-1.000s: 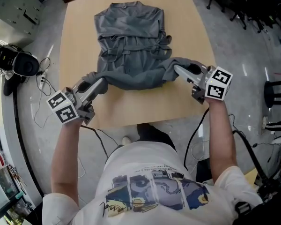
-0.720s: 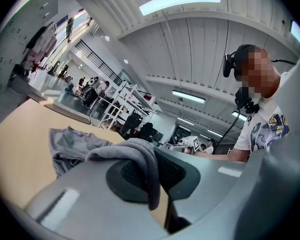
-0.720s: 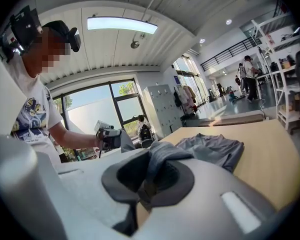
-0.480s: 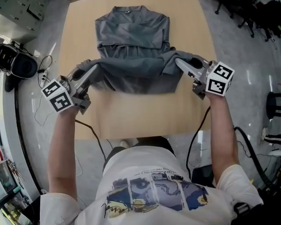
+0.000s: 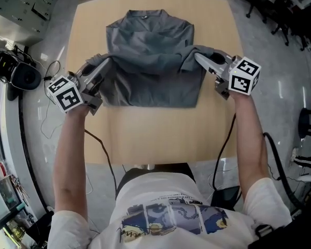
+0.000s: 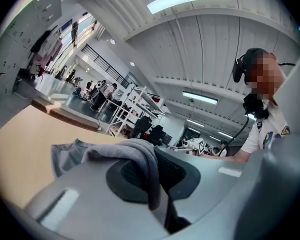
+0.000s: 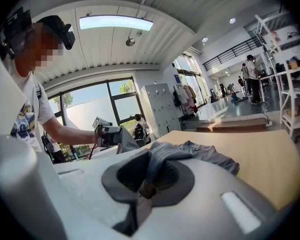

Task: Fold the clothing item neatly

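The grey fabric garment (image 5: pixel 150 61) lies, seemingly doubled over, on the far half of the pale wooden tabletop (image 5: pixel 155 134), the jaws of the left gripper (image 5: pixel 104 64) clamped on its left edge, those of the right gripper (image 5: pixel 199 57) on its right.

Grey garment (image 5: pixel 150 61) lies on light wooden table (image 5: pixel 155 134)

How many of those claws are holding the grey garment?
2. The left claw pinches the garment at its left side, and the right claw pinches it at its right side. Both are shut on cloth.
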